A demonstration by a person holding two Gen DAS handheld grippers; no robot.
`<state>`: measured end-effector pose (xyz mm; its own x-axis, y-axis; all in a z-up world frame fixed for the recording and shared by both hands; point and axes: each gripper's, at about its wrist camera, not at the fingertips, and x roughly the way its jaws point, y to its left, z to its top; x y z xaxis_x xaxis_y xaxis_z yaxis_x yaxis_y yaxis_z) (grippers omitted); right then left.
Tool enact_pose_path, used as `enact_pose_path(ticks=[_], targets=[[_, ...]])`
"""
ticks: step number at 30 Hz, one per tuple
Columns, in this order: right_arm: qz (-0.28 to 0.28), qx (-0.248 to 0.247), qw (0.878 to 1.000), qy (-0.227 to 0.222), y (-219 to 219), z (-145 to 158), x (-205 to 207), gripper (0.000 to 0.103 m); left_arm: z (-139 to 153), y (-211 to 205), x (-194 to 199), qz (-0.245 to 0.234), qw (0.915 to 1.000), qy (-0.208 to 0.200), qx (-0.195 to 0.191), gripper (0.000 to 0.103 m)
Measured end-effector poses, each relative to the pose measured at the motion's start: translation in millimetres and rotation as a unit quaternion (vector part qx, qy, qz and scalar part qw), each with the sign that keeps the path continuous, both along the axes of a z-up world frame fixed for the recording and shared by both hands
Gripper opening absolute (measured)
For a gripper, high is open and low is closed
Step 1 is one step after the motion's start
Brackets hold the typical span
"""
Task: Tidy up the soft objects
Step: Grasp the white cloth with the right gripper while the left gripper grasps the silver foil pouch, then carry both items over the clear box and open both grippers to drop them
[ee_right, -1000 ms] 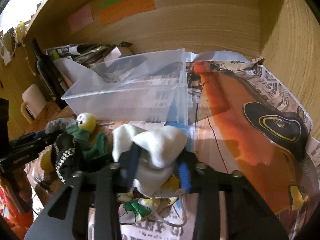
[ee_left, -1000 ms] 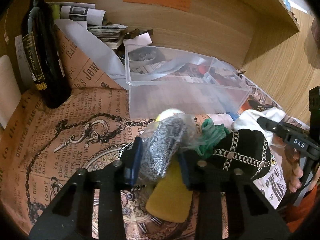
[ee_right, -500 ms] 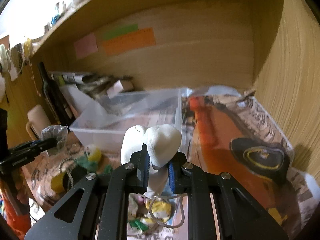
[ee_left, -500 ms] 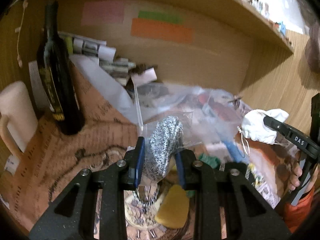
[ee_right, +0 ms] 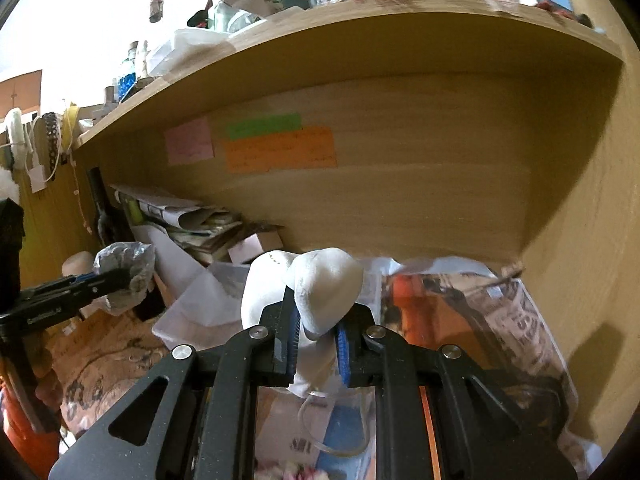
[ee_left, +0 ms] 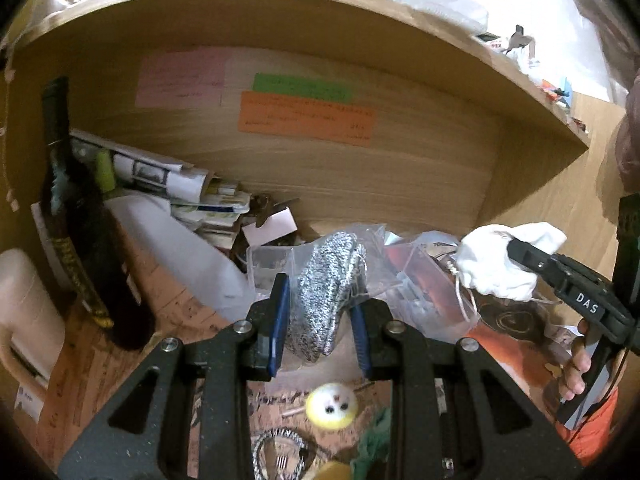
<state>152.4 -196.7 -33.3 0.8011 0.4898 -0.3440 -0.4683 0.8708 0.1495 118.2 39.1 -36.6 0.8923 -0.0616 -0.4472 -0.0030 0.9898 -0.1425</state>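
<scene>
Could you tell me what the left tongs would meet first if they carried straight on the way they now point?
Probably the clear plastic bin, which sits right behind the grey knitted item gripped in the left tongs. They may be high enough to pass over its rim, in which case the wooden back wall comes next.

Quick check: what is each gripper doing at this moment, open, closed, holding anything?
Left gripper: closed on a grey-and-white knitted item in a clear plastic wrapper, lifted.
Right gripper: closed on a white soft fabric pouch, lifted.
</scene>
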Motion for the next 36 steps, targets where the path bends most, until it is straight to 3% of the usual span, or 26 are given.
enact_pose_path(ticks=[6, 16, 25, 30, 33, 36], targets=[[0.008, -0.021, 1.000, 0.022, 18, -9, 29, 0.014, -6, -4, 36, 0.006, 0.9995, 0.026, 0.016, 0.029], [0.021, -0.065, 0.995, 0.073, 48, -37, 66, 0.014, -44, -8, 104, -0.008, 0.9934, 0.109, 0.034, 0.029], [0.030, -0.117, 0.986, 0.111, 70, -69, 85, 0.014, -67, -16, 128, -0.025, 0.9867, 0.153, 0.049, 0.029], [0.027, -0.134, 0.985, 0.108, 72, -72, 85, 0.014, -73, -21, 129, -0.039, 0.9821, 0.178, 0.048, 0.031], [0.030, -0.137, 0.984, 0.110, 72, -72, 85, 0.022, -72, -23, 126, -0.042, 0.9821, 0.176, 0.054, 0.037], [0.032, -0.134, 0.984, 0.111, 71, -68, 85, 0.044, -67, -25, 119, -0.047, 0.9832, 0.168, 0.054, 0.047]])
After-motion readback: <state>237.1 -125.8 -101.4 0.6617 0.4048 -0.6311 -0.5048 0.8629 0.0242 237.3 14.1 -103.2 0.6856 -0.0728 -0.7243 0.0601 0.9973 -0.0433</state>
